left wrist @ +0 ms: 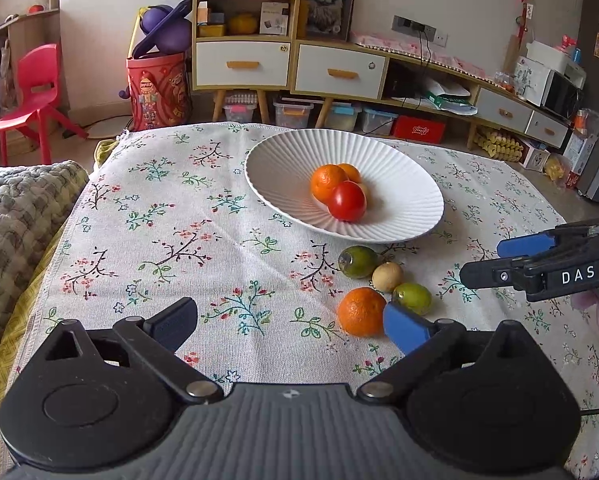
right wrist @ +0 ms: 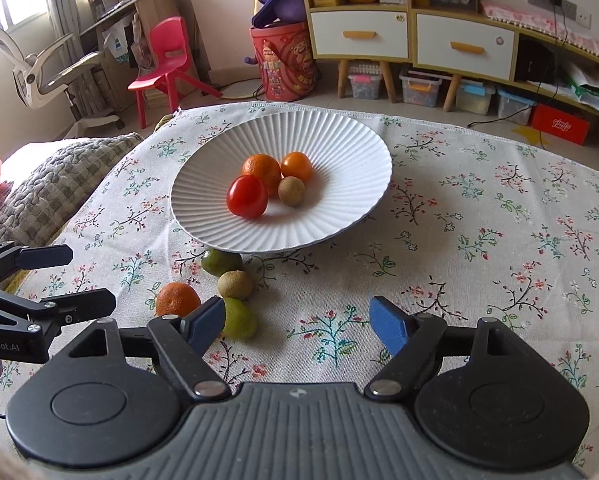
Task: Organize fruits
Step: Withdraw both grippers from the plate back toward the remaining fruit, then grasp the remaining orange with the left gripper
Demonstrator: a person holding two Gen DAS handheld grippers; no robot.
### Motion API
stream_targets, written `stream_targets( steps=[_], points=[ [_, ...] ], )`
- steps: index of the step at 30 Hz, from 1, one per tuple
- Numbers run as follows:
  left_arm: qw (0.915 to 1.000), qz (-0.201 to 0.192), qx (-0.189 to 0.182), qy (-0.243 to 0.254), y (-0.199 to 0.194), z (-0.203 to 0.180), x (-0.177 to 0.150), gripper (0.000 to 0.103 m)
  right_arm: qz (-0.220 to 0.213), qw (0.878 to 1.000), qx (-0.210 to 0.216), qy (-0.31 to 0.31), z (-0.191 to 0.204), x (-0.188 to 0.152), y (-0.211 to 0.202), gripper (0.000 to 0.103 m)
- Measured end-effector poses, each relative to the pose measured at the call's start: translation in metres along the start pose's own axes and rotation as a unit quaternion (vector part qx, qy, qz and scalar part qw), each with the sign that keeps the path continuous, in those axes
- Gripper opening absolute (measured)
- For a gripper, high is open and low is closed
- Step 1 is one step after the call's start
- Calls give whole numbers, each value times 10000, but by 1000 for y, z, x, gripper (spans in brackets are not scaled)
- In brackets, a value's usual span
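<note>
Ribbed white ceramic bowl (right wrist: 219,236) sat toward far edge of tabletop (right wrist: 499,240), on floral cloth. Held four fruits already: red round tomato (right wrist: 246,196), rough-skinned orange mandarin (right wrist: 261,168), smaller smooth orange fruit (right wrist: 296,165), small tan-brown round fruit (right wrist: 291,191). Clustered in the bowl's dip, presumably rolled there by the slope.

Four fruits lay loose on cloth just beside bowl's near rim, closer to near edge: dark green round fruit (left wrist: 357,261), tan round fruit (left wrist: 387,276), light green round fruit (left wrist: 413,298), orange mandarin on the cloth (left wrist: 361,311). Packed close, some touching; contact with the bowl could not be told.

Left gripper (left wrist: 289,320) hovered low over near edge, fingers spread wide, empty; blue pad just beside the loose mandarin, likely lined up for it. Right gripper (right wrist: 297,322) likewise spread and empty, its left finger overlapping the light green fruit in view. Task judged about half done.
</note>
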State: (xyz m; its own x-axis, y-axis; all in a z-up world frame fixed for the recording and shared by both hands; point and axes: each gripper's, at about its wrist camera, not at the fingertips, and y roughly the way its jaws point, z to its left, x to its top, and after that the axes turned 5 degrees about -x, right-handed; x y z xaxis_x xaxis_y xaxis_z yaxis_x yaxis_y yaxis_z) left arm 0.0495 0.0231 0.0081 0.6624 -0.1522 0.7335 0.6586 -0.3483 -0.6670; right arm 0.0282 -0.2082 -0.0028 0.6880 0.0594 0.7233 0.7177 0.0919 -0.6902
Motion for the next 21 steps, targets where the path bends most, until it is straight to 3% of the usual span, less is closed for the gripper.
stream_targets(
  steps=[16, 21],
  points=[
    [9994, 207, 95, 266, 25, -8, -41, 92, 202, 9981, -307, -501, 7, -35, 13, 88],
    [9985, -11, 122, 531, 31, -16, -46, 92, 133, 9960, -449, -761, 8, -42, 16, 91]
  ],
)
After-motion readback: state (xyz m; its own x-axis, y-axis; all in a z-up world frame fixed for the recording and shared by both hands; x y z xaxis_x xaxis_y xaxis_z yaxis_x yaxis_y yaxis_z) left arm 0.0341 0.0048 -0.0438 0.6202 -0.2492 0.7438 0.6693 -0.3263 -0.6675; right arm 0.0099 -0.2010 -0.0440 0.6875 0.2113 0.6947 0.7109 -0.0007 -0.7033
